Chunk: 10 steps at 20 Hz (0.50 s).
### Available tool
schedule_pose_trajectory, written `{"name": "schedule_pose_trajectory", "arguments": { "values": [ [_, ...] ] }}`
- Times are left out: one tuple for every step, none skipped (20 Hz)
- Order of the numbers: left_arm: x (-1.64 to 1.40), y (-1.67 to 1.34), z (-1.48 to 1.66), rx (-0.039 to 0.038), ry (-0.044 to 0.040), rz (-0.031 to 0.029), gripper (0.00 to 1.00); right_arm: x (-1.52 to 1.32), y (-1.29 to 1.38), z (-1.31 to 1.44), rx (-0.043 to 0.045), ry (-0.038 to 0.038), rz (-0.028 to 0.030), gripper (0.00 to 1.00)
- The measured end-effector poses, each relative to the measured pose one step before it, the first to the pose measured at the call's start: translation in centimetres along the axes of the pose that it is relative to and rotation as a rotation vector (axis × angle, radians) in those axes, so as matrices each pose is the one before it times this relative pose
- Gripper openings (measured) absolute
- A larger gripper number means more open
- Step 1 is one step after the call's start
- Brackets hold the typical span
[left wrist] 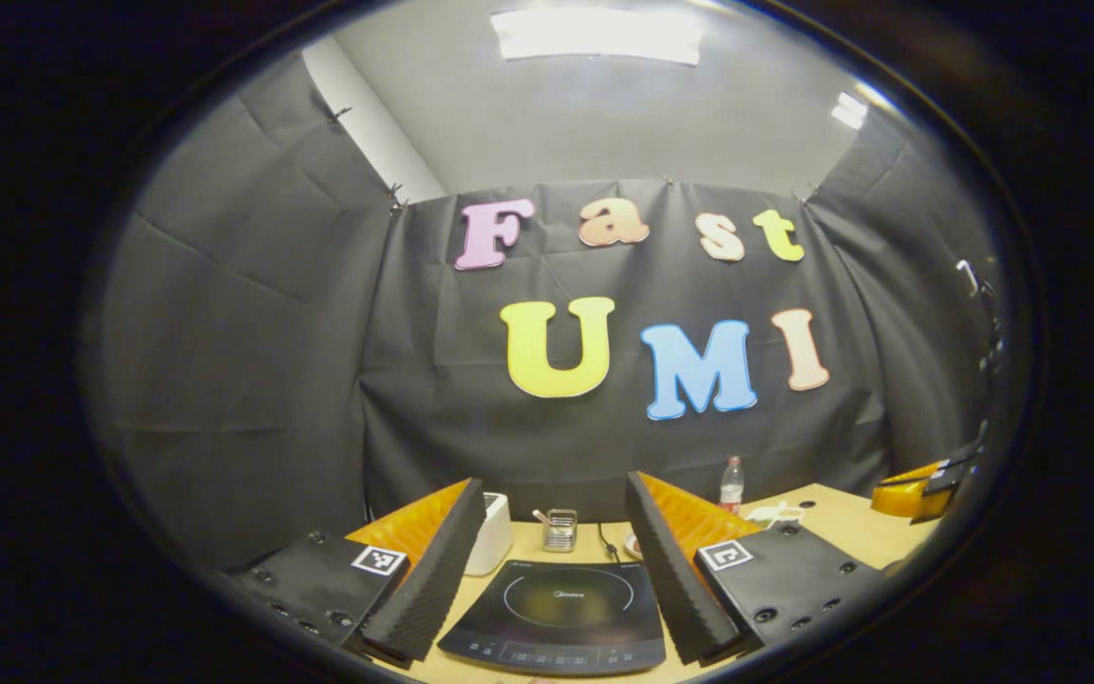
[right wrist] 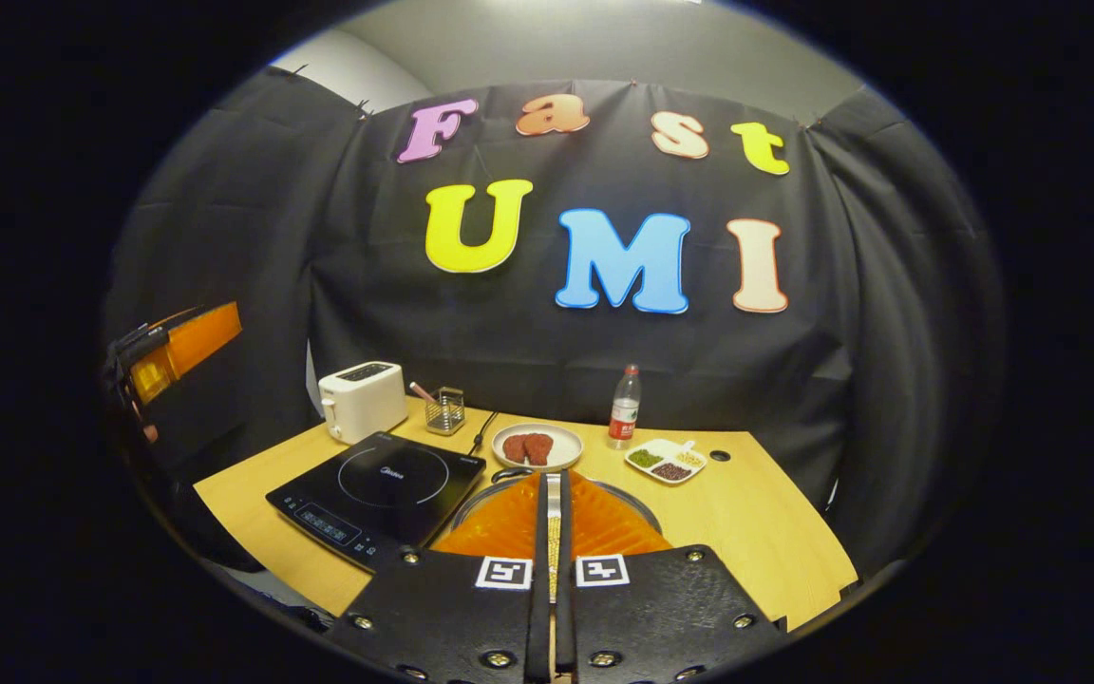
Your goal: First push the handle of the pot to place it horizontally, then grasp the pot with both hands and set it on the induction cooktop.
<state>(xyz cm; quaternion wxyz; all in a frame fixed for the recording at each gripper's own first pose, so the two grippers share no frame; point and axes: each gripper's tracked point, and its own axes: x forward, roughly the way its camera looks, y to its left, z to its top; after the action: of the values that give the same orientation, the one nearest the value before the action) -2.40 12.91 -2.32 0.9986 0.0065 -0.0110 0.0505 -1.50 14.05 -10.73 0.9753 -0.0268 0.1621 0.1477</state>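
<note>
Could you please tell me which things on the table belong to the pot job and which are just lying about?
Job: pot, induction cooktop.

Lying about: toaster, wire holder, plate of meat, bottle, divided dish.

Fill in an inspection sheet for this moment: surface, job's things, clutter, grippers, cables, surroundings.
Surface: wooden table, no spills seen.
Job's things: induction cooktop bare at the table's left side; pot beside it, mostly hidden behind the right gripper's fingers, handle not seen.
Clutter: toaster, wire holder, plate of meat, bottle, divided dish, all behind the cooktop and pot.
Grippers: left gripper open, cooktop seen between its fingers; right gripper shut, fingers together in front of the pot.
Cables: one dark cord behind the cooktop.
Surroundings: black cloth wall.
</note>
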Motion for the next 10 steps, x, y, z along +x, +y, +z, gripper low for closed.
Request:
{"name": "schedule_pose_trajectory", "arguments": {
  "values": [
    [0.173, -0.031, -0.326, 0.00059, 0.00671, 0.00215, 0.99, 0.098, 0.286, -0.756, 0.00002, 0.02061, 0.02829, 0.03],
    [0.202, -0.160, -0.108, -0.00021, 0.00720, 0.00193, 0.96, 0.240, 0.134, -0.545, 0.00086, 0.01710, 0.02142, 0.03],
    [0.194, -0.240, -0.182, 0.00019, 0.00227, 0.00364, 0.96, 0.277, 0.099, -0.689, 0.00034, 0.02125, 0.02510, 0.03],
    [0.319, -0.238, 0.047, 0.00186, 0.00023, 0.00636, 0.96, 0.268, 0.062, -0.596, -0.00040, 0.02158, 0.02530, 0.03],
    [0.352, -0.216, -0.056, 0.00284, 0.00103, 0.00715, 0.92, 0.324, 0.022, -0.890, -0.00169, 0.02415, 0.02483, 0.03],
    [0.230, -0.308, -0.042, 0.00125, 0.00465, 0.00494, 0.92, 0.240, -0.053, -0.695, -0.00231, 0.02833, 0.02369, 0.03],
    [0.361, -0.502, -0.200, -0.00154, 0.00318, 0.00121, 0.92, 0.340, -0.149, -0.838, -0.00194, 0.02656, 0.02030, 0.03],
    [0.303, -0.574, 0.058, -0.00072, 0.00242, -0.00089, 0.96, 0.277, -0.038, -0.769, -0.00324, 0.02790, 0.02213, 0.03],
    [0.236, -0.441, -0.143, 0.00371, 0.00346, 0.00119, 0.96, 0.205, -0.063, -0.683, -0.00267, 0.01801, 0.01934, 0.03],
    [0.334, -0.498, -0.126, 0.00652, 0.00569, 0.00274, 0.96, 0.175, -0.098, -0.579, -0.00494, 0.02359, 0.01818, 0.03]
  ]
}}
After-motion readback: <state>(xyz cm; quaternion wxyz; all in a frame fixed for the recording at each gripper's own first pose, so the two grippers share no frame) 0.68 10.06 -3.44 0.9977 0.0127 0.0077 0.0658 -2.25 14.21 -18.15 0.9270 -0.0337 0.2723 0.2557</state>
